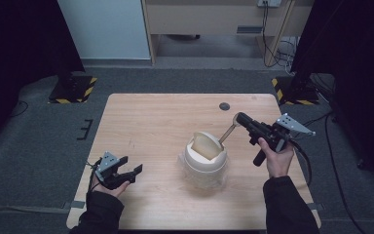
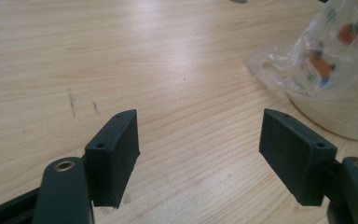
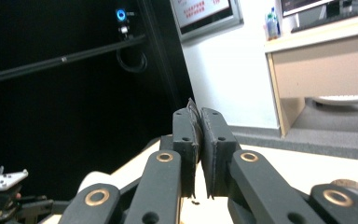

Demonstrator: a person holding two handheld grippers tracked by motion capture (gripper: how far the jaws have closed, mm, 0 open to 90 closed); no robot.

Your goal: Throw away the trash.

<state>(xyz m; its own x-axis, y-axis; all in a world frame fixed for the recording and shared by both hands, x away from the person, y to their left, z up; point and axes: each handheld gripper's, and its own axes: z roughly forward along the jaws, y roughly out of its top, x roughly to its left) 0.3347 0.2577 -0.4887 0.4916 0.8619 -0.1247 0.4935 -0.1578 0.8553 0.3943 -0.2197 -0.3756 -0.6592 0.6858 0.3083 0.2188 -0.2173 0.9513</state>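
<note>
A small white bin (image 1: 205,165) with a cream swing lid (image 1: 207,145) stands on the wooden table (image 1: 151,122), lined with a clear printed plastic bag (image 2: 307,56). My right gripper (image 1: 240,117) hovers to the bin's right, shut on a thin tan strip (image 1: 228,131) that slants down toward the lid. In the right gripper view the pads (image 3: 186,135) press together with a thin dark edge (image 3: 190,106) sticking out between them. My left gripper (image 1: 132,165) rests low near the table's front left corner, open and holding nothing. Its jaws (image 2: 199,121) point toward the bin (image 2: 349,107).
A dark round grommet (image 1: 224,106) sits in the tabletop near the far edge. Two stands with yellow-black striped bases (image 1: 73,90) (image 1: 294,90) flank the table on the grey floor. A desk (image 1: 214,19) stands at the back.
</note>
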